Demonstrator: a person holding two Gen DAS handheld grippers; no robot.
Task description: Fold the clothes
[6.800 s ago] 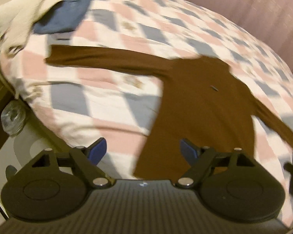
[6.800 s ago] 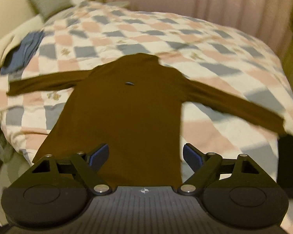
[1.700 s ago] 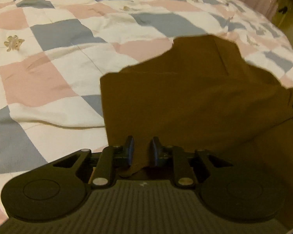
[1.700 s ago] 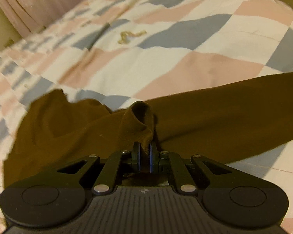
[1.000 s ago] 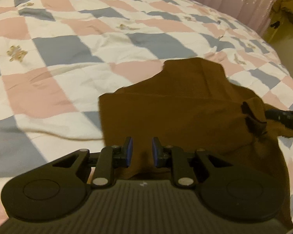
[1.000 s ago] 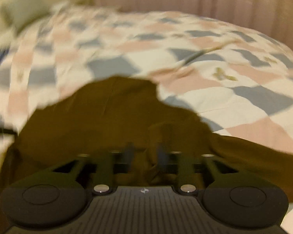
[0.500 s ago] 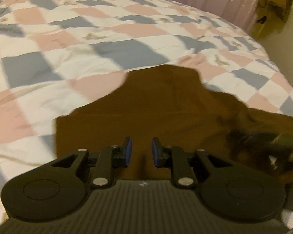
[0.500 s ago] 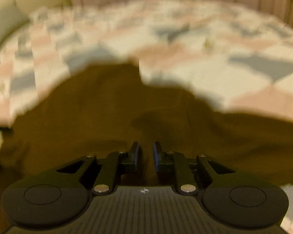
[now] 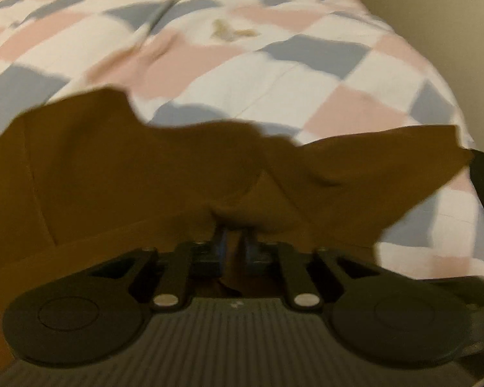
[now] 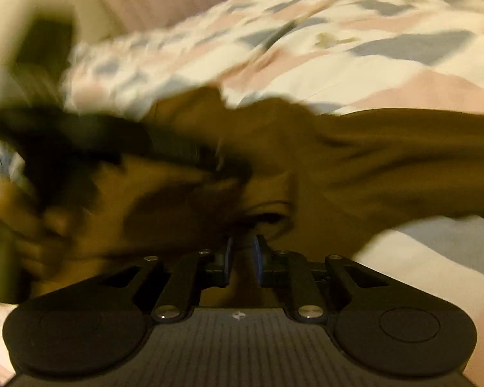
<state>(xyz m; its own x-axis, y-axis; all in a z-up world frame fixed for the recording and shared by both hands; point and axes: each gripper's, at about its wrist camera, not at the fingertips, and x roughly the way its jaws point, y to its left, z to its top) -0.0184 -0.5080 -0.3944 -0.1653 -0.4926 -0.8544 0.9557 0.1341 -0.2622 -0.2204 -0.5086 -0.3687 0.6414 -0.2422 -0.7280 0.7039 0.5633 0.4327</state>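
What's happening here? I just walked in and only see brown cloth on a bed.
A person with a gripper in each hand is folding a brown sweater on a checkered quilt. The left gripper and right gripper each have their jaws nearly together with fabric bunched between the tips. The sweater lies rumpled and partly gathered, not yet folded neatly.

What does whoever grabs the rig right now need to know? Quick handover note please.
Left gripper: jaws nearly closed with a bunch of the brown top between them.
Right gripper: jaws nearly closed, brown fabric between them; both views are blurred.
The top lies partly folded on the checked quilt, one sleeve trailing out to the side.
Done: the body is doubled over at least once.
Left: bring in the loose sleeve, flatten the bunched middle, finish the fold.
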